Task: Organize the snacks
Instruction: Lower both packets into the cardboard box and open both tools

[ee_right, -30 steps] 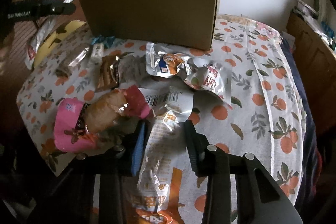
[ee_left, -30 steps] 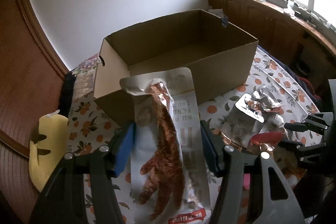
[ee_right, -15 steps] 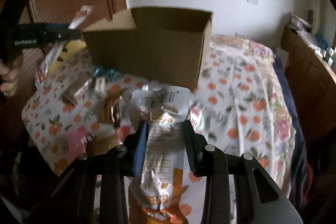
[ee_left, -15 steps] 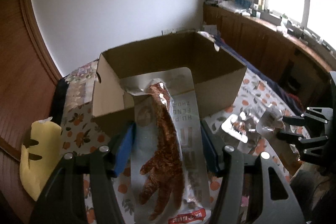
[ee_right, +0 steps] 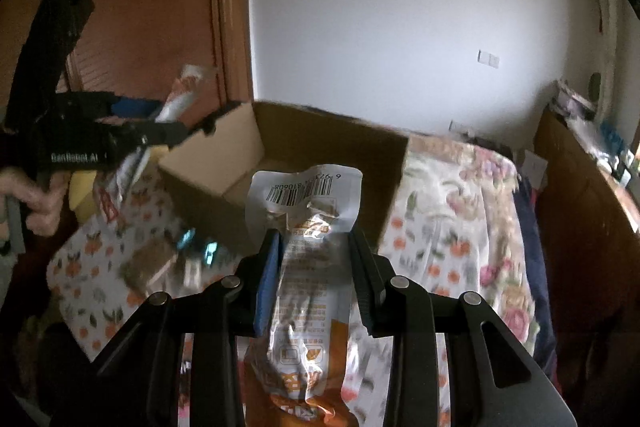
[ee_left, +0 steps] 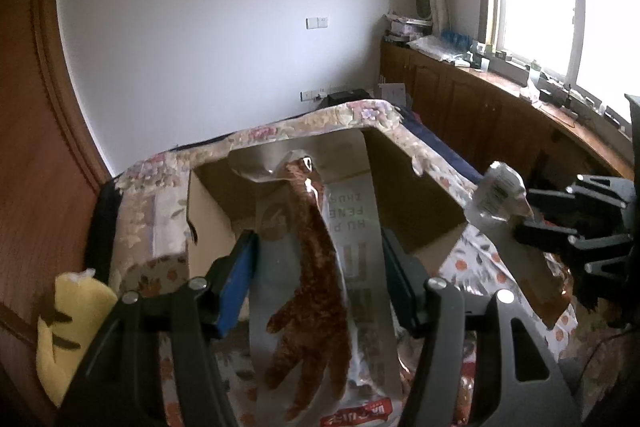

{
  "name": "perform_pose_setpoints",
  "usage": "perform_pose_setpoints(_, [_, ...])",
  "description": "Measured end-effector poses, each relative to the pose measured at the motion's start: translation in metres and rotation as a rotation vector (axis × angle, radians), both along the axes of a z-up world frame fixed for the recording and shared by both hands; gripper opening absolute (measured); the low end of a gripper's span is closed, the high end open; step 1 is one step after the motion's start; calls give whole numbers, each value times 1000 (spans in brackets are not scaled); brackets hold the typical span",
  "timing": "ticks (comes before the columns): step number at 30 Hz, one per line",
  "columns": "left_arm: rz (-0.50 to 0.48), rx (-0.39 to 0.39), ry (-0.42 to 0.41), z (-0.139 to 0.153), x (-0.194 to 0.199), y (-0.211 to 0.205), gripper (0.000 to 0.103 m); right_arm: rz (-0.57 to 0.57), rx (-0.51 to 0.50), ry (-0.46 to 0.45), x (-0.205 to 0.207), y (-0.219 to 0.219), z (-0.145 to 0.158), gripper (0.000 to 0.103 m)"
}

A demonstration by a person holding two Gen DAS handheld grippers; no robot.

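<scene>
My left gripper (ee_left: 318, 247) is shut on a silver chicken-foot snack packet (ee_left: 320, 267), held upright above the near wall of the open cardboard box (ee_left: 208, 219). My right gripper (ee_right: 314, 243) is shut on a white and orange snack pouch (ee_right: 308, 227) with its barcode end up, in front of the same box (ee_right: 280, 143). In the left wrist view the right gripper (ee_left: 532, 219) shows at the right with its pouch (ee_left: 500, 195). In the right wrist view the left gripper (ee_right: 168, 123) shows at the left with its packet (ee_right: 184, 95), a hand (ee_right: 36, 199) on its handle.
The box stands on a bed with an orange-print sheet (ee_right: 452, 251). Several loose snacks (ee_right: 160, 263) lie on the sheet left of the box. A yellow plush toy (ee_left: 68, 327) sits at the bed's left edge. Wooden cabinets (ee_left: 480, 107) run under the window.
Both grippers have risen with their packets and now look down over the box rim. The right one lifted its pouch off the snack pile; the box looks nearer in both views.
</scene>
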State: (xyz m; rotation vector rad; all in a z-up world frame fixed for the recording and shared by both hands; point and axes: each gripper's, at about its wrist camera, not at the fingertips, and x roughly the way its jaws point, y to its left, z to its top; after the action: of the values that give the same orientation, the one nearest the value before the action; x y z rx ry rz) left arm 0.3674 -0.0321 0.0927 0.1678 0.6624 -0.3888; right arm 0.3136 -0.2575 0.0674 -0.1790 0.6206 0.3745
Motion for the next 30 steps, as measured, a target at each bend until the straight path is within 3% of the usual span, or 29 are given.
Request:
perform_pose_setpoints(6, [9,-47,-3,12,44,8,61,2,-7,-18,52,16,18,33])
perform_pose_setpoints(11, [35,-94,23,-1,83,18,61,5,-22,-17,97,35,16,33])
perform_pose_setpoints(17, [55,-99,82,-36,127,22,61,-17,-32,15,141,50,-11,33])
perform_pose_setpoints(22, [51,-96,101,-55,139,18,63,-44,-32,58,161,51,-40,34])
perform_pose_setpoints(30, [64,-127,117,-69,141,19,65,-65,-24,79,166,50,-55,34])
